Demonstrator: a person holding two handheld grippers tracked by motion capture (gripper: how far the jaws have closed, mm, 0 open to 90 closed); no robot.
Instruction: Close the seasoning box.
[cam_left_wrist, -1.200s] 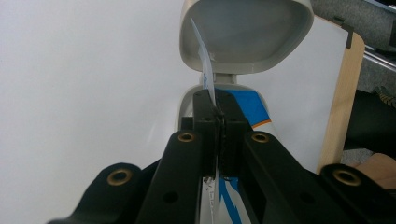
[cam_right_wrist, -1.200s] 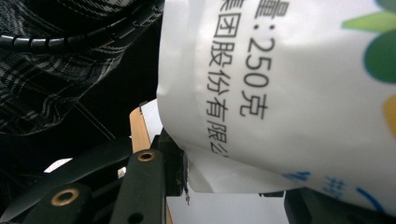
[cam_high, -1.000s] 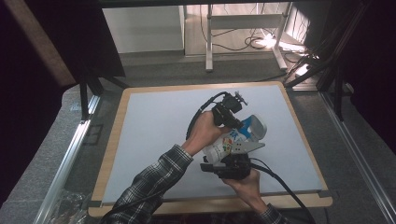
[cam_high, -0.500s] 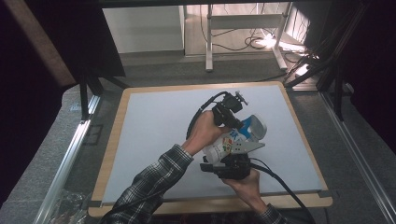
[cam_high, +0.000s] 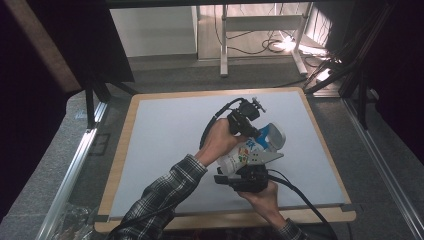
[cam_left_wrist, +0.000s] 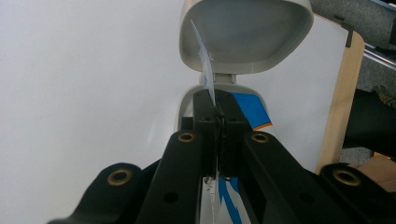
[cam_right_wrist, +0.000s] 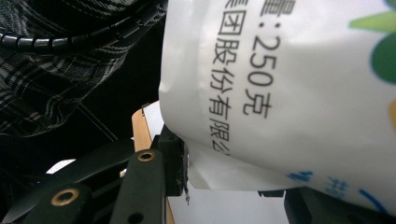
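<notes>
A white pouch (cam_high: 241, 154) with coloured print and a blue top lies tilted between my two grippers near the table's front right. Its grey flip lid (cam_left_wrist: 245, 32) stands open in the left gripper view. A thin white sheet (cam_left_wrist: 207, 74) rises from the opening below the lid, and my left gripper (cam_left_wrist: 218, 106) is shut on it. In the high view the left gripper (cam_high: 254, 131) sits at the pouch's far end. My right gripper (cam_high: 246, 169) holds the near end. In the right gripper view the right gripper (cam_right_wrist: 233, 184) has the pouch's (cam_right_wrist: 289, 88) lower edge between its jaws.
The white table top (cam_high: 165, 145) has a wooden rim (cam_high: 117, 165) and spreads out to the left of the hands. Black cables (cam_high: 300, 192) trail from the grippers toward the front edge. Metal rails (cam_high: 75, 160) run along the floor on the left.
</notes>
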